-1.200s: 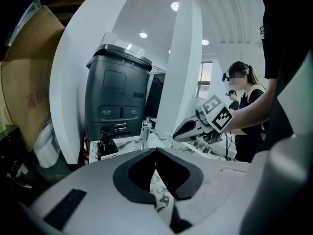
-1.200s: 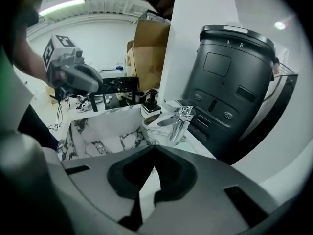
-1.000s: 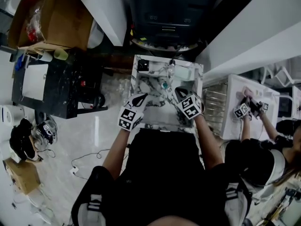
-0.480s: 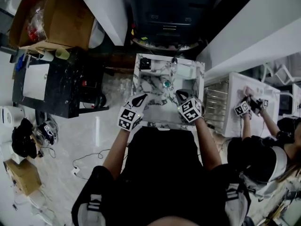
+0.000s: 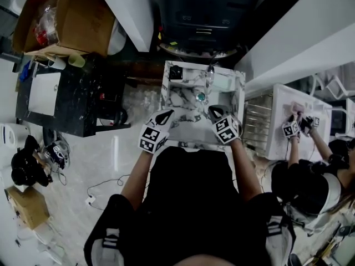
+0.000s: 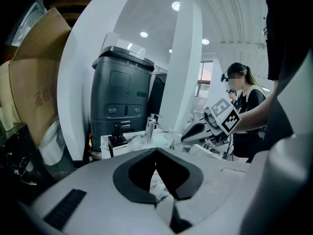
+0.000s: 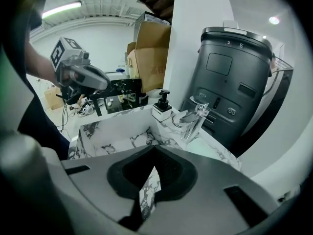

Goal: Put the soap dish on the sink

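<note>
The white marble sink (image 5: 183,134) stands in front of me in the head view. On its back ledge are a black-topped soap dispenser (image 7: 161,107) and a chrome faucet (image 7: 195,119). Between them lies a shallow oval dish (image 7: 180,117), apparently the soap dish. A small teal round thing (image 5: 201,97) sits in the basin. My left gripper (image 5: 162,117) hovers over the basin's left side and my right gripper (image 5: 214,112) over its right side. Both are shut and hold nothing: in the gripper views the left gripper (image 6: 155,151) and the right gripper (image 7: 154,147) show tips that meet.
A tall black bin (image 5: 202,15) stands right behind the sink, between white pillars (image 5: 130,10). A cardboard box (image 5: 72,21) and a black table (image 5: 66,98) are to the left. At the right another person (image 5: 310,176) works with grippers at a white unit (image 5: 274,123).
Both grippers stay almost still over the basin. The head view has shifted a little, so the sink sits slightly further right.
</note>
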`<state>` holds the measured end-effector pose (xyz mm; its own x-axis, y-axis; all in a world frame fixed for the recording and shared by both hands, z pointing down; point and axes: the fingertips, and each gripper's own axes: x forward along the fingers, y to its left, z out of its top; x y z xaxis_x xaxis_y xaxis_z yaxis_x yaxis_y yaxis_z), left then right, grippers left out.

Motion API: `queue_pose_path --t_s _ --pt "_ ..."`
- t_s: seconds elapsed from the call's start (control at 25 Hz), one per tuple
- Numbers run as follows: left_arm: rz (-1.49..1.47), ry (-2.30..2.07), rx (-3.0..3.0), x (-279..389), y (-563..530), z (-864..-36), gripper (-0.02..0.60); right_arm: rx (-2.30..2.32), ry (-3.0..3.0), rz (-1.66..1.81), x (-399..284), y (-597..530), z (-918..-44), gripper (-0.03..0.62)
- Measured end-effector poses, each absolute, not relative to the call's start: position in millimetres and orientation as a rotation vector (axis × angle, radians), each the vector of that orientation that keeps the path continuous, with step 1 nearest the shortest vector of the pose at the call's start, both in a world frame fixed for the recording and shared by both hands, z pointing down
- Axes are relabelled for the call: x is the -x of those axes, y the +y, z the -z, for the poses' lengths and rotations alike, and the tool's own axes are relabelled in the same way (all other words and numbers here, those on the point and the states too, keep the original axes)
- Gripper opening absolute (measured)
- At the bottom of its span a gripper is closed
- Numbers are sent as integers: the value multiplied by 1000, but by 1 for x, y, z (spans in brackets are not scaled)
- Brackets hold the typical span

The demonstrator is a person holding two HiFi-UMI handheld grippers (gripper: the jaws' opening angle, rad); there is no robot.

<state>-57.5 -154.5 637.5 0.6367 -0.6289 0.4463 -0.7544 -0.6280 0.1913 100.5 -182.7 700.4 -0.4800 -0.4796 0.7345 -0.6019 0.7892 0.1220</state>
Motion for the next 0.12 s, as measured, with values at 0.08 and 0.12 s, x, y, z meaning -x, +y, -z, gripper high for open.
queue_pose_path --t_s 0.08,0.12 --pt "-484 -1102 -2500 59 -154 -639 -2 -798 -2165 -193 -100 -182 -703 -5" --pt "-485 -1102 -2500 59 -153 -639 -2 -798 -2164 -192 -100 -181 -704 -5"
